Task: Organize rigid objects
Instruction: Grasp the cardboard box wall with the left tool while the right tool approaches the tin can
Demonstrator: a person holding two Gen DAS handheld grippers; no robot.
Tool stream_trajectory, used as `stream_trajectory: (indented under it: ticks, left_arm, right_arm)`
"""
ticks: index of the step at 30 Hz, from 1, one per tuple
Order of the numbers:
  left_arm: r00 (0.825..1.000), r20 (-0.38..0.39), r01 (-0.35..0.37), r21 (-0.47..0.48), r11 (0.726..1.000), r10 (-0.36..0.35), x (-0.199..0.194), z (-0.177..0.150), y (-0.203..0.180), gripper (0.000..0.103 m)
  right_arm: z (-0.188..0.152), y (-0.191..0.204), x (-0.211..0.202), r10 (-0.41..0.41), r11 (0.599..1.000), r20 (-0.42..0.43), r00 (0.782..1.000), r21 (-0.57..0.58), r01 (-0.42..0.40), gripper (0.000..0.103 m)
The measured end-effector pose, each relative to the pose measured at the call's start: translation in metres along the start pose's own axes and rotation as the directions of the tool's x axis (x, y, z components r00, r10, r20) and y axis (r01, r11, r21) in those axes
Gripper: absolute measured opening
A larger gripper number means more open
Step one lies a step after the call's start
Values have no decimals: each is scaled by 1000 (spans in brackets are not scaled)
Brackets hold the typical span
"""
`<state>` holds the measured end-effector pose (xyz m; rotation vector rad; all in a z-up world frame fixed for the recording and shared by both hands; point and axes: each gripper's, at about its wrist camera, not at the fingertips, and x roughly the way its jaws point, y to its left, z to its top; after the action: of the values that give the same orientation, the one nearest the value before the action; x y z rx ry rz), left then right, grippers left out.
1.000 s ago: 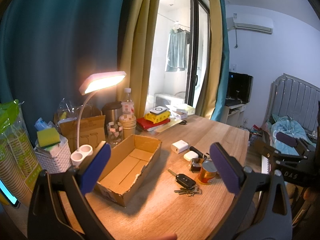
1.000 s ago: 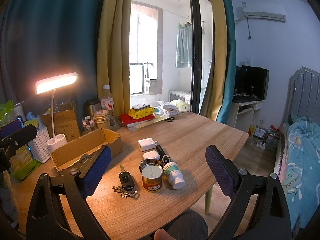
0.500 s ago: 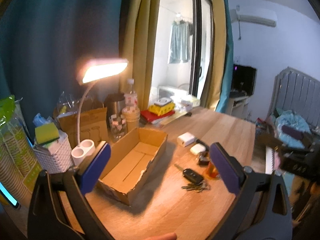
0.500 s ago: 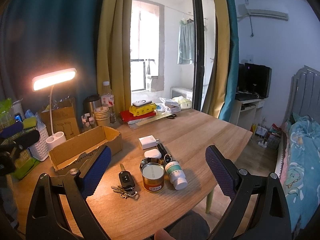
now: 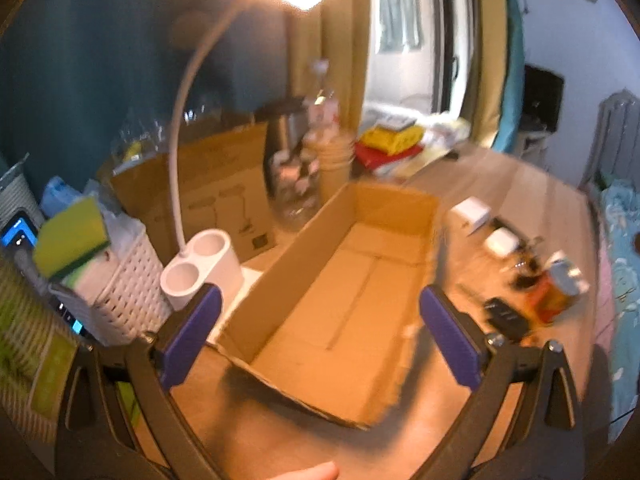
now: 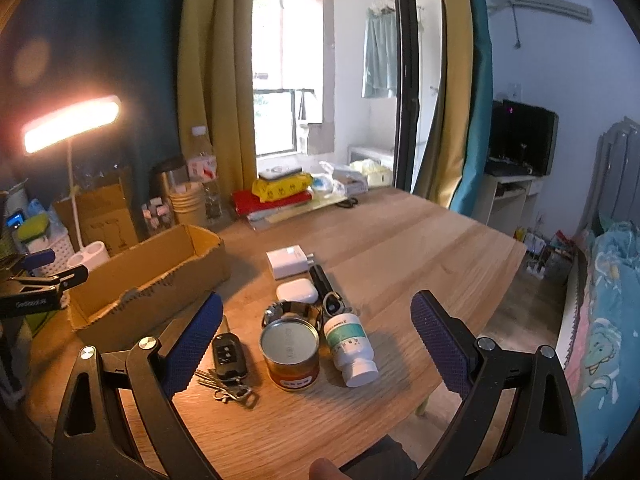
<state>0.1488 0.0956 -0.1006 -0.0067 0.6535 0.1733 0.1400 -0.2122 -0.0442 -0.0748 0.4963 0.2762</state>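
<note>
An open, empty cardboard box (image 5: 340,304) lies on the wooden table; it also shows in the right wrist view (image 6: 152,280). My left gripper (image 5: 320,340) is open and empty, hovering over the box's near end. My right gripper (image 6: 316,344) is open and empty above a cluster of items: a tin can (image 6: 291,354), a white pill bottle (image 6: 350,346) on its side, a car key with keys (image 6: 228,364), a watch (image 6: 288,310), a white earbud case (image 6: 297,292), a white charger (image 6: 288,266) and a black stick (image 6: 320,278).
A lit desk lamp (image 6: 72,124) with a white base (image 5: 202,266), a white basket with sponges (image 5: 104,280), a brown paper bag (image 5: 208,200), cups and a bottle (image 6: 204,184) stand along the back left. Books (image 6: 280,196) lie at the back. The table's right edge (image 6: 496,304) drops to the floor.
My left gripper has moved forward and down, close over the cardboard box. My right gripper has moved slightly closer to the can and bottle.
</note>
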Motion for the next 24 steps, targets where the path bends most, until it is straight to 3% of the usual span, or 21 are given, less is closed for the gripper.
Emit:
stream_trajectory:
  ticks: [7, 15, 24]
  left_arm:
    - [991, -127, -40, 24, 999, 42, 53, 4, 25, 99]
    - [963, -266, -32, 35, 999, 40, 92, -5, 34, 99]
    - [932, -348, 126, 43, 991, -103, 84, -11, 10, 91]
  right_arm:
    - [-13, -16, 48, 37, 999, -89, 995, 18, -35, 97]
    - [-30, -24, 86, 69, 997, -166, 984, 37, -64, 97]
    - [-38, -21, 88, 135, 991, -177, 975, 43, -129, 97]
